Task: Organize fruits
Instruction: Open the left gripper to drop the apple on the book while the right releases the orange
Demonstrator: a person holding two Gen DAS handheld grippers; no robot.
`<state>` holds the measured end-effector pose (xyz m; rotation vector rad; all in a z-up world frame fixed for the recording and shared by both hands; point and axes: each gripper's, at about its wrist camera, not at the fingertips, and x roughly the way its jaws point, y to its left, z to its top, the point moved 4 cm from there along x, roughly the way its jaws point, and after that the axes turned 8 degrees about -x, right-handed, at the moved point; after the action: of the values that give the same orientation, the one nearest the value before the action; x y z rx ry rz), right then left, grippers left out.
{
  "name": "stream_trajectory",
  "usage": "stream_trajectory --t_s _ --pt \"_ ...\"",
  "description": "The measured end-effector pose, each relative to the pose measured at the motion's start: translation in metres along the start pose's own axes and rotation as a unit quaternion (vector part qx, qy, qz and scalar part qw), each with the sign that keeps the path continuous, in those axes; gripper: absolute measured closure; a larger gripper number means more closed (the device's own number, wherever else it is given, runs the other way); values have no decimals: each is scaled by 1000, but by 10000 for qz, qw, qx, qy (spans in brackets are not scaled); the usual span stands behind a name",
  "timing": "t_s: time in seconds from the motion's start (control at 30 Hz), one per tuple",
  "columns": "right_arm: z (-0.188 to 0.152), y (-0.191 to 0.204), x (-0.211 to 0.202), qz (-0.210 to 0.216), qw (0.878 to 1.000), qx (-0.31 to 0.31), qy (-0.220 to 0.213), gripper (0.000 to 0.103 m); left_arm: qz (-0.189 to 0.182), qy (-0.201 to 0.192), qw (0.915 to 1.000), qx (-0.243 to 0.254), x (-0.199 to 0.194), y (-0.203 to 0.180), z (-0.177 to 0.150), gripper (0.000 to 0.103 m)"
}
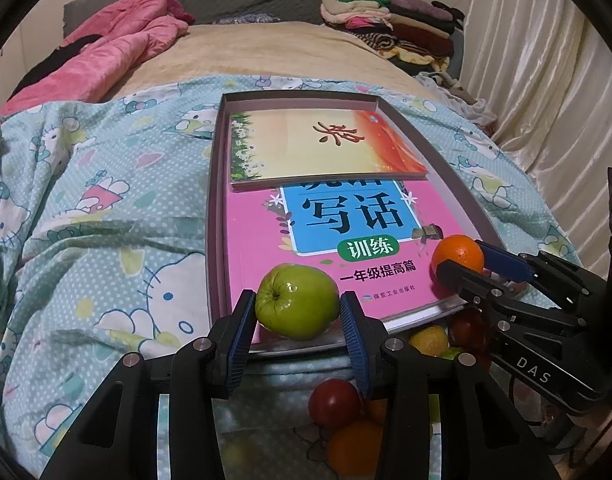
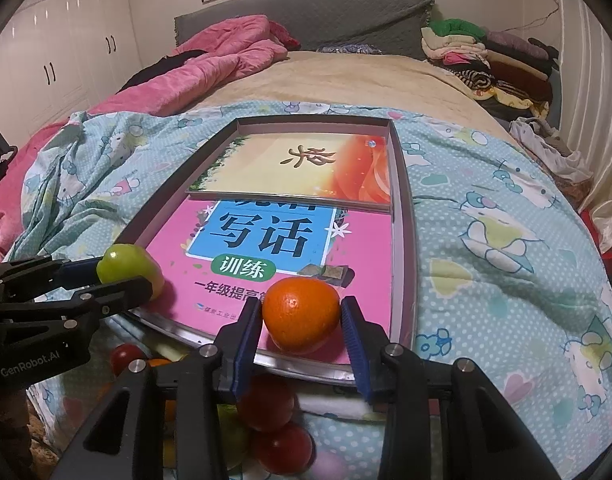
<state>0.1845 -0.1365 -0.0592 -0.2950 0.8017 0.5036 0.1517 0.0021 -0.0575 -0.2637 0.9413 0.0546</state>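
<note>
My left gripper [image 1: 298, 312] is shut on a green apple [image 1: 297, 300], held over the near edge of a pink book [image 1: 338, 248] that lies in a shallow box [image 1: 214, 200] on the bed. My right gripper [image 2: 302, 320] is shut on an orange [image 2: 301, 314], over the same book's near right part. From the right wrist view the left gripper [image 2: 118, 276] and apple [image 2: 128, 266] show at the left. From the left wrist view the right gripper [image 1: 470, 264] and orange [image 1: 456, 254] show at the right.
Below the box's near edge lie several loose fruits: red ones [image 2: 268, 404], an orange one [image 1: 354, 444] and a yellow one [image 1: 428, 340]. A second, yellow-orange book [image 1: 322, 148] lies at the box's far end. A pink quilt [image 1: 106, 56] and folded clothes [image 1: 390, 28] lie farther back.
</note>
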Motion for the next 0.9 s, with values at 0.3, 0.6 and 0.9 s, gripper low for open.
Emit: stream_trajectory --t_s 0.3,0.6,0.9 --pt "2 -2 -6 21 9998 74 -164 59 -92 -158 9998 -37 -12 0 4 59" --pt "4 -1 -12 6 9995 99 -308 53 -125 -204 9996 -155 -20 4 7 56" --pt "7 2 -18 -4 9990 46 -455 50 -100 -232 9994 -251 -24 9 10 46"
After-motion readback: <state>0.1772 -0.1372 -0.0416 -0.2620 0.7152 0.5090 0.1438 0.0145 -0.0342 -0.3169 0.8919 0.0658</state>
